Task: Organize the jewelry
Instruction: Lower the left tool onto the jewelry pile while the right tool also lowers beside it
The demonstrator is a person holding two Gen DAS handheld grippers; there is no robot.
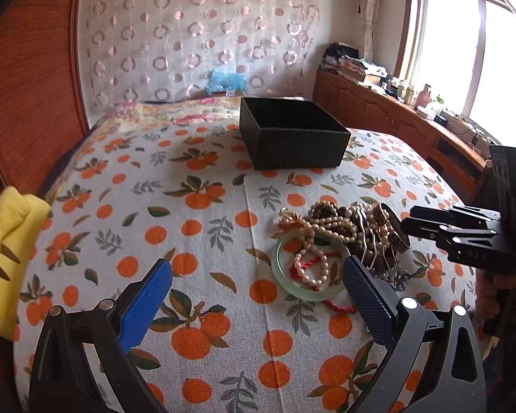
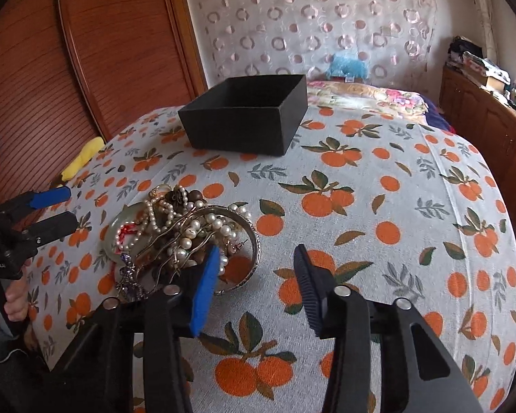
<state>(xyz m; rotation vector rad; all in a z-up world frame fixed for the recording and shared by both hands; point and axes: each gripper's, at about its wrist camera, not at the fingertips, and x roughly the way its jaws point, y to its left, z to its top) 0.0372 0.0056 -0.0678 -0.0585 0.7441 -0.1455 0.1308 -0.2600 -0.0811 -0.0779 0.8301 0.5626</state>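
A tangled pile of jewelry (image 1: 344, 237) lies on the orange-print cloth: pearl strands, brown beads, a pale green jade bangle (image 1: 285, 284) with a red cord, and a silver bangle (image 2: 253, 237). An open black box (image 1: 292, 134) stands farther back; it also shows in the right wrist view (image 2: 247, 117). My left gripper (image 1: 258, 272) is open, its right finger beside the jade bangle. My right gripper (image 2: 256, 254) is open and empty, its left blue pad at the pile's near edge. Each gripper shows in the other's view, the right one (image 1: 407, 218) and the left one (image 2: 73, 206).
The cloth covers a bed (image 1: 196, 206). A yellow plush (image 1: 7, 251) lies at its left edge by a wooden wardrobe (image 1: 27, 79). A wooden sideboard (image 1: 395, 117) with clutter runs under the window at right. A blue item (image 1: 225, 81) lies at the bed's far end.
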